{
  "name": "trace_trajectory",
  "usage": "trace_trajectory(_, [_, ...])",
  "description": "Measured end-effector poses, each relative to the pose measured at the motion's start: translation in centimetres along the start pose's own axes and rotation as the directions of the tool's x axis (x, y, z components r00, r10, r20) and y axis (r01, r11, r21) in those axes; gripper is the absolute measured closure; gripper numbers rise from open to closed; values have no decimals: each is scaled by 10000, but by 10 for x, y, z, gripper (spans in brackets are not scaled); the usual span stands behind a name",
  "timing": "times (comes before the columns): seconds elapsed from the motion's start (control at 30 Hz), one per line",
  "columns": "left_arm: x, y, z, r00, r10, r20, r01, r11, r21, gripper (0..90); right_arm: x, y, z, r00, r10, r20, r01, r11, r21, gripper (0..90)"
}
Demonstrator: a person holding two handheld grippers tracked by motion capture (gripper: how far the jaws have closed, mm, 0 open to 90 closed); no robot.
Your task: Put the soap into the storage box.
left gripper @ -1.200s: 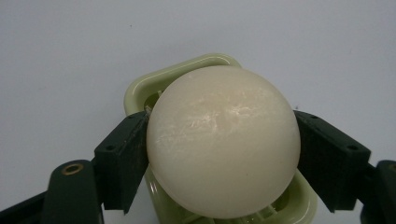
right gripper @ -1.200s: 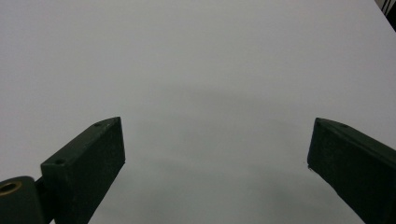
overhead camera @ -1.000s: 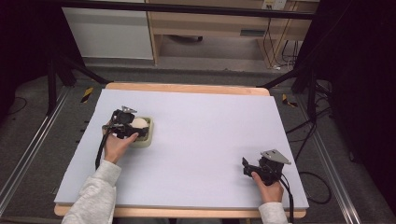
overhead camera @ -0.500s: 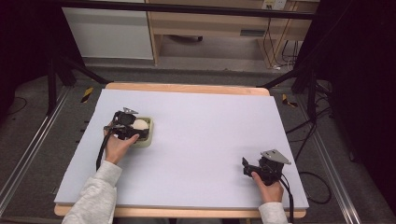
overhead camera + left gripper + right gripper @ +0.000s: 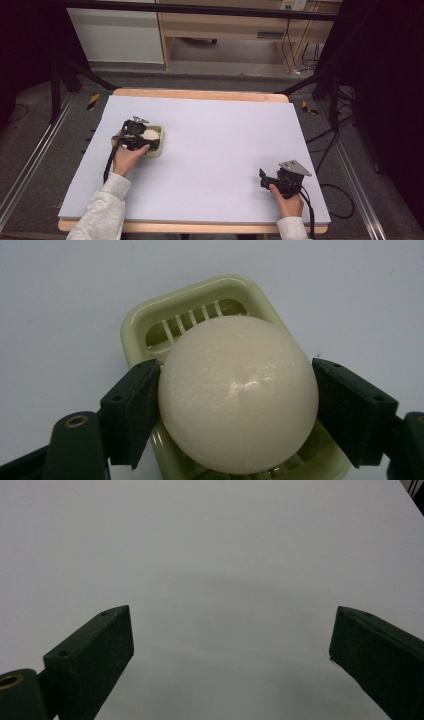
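the left gripper [image 5: 235, 405] sits over the pale green egg slicer [image 5: 150, 325] at the left side of the table [image 5: 225, 125], and a peeled white egg [image 5: 239, 392] lies between its jaws, resting in the slicer's slotted cradle. in the left gripper view the left pad touches the egg's side, while the right pad stands just beside the egg with what looks like a thin sliver of gap, so the hold reads as loosening rather than firm. the jaws have just been opening a little, with the egg between them. from the high view the left gripper [image 5: 134, 136] covers the near-left part of the slicer [image 5: 159, 150], and the egg [image 5: 151, 135] peeks out as a pale spot on its far-right side.

the right gripper [image 5: 274, 181] rests at the near right of the table, well apart from the slicer, its jaws spread wide over bare table with nothing between them.

judging by this, the step in hand is setting the egg into the slicer's cradle and letting go. the next move likely calls for the jaws to part until both pads are clear of the egg, then a straight lift away so the round, slippery egg is not nudged out of its seat. the slicer is light and could slide if a pad drags on it.
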State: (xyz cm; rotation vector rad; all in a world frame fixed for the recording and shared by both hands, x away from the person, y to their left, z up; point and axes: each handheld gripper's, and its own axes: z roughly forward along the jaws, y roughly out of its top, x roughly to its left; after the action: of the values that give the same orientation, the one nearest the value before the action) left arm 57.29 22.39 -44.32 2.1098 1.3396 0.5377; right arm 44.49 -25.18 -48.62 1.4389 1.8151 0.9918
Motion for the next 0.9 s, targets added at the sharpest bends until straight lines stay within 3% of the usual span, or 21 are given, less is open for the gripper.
trace_trajectory(0.43, [0,-4,-23,9994,-46,338,62,9988,-493,186,-1,0,0,10000,57,-25,-57,10000,2,45])
trace_trajectory(0.57, [-4,-7,-34,9990,-95,440,136,9956,-925,198,-1,0,0,10000,71,-16,-71,10000,-18,44])
trace_trajectory(0.6, [-4,-7,-38,9991,-124,403,169,9936,-1120,202,-1,0,0,10000,85,-17,-85,10000,-29,44])
trace_trajectory(0.7, [-4,-11,-49,9956,-431,833,570,9833,-1730,228,-2,0,0,9998,160,-73,-160,9999,10,44])
trace_trajectory(0.8, [-7,-17,-57,9973,-270,677,403,9781,-2041,238,-1,0,0,9999,129,-55,-129,9999,4,45])
trace_trajectory(0.9, [-7,-25,-65,9968,-360,713,514,9726,-2268,246,-1,0,0,10000,95,-25,-95,10000,-30,44])
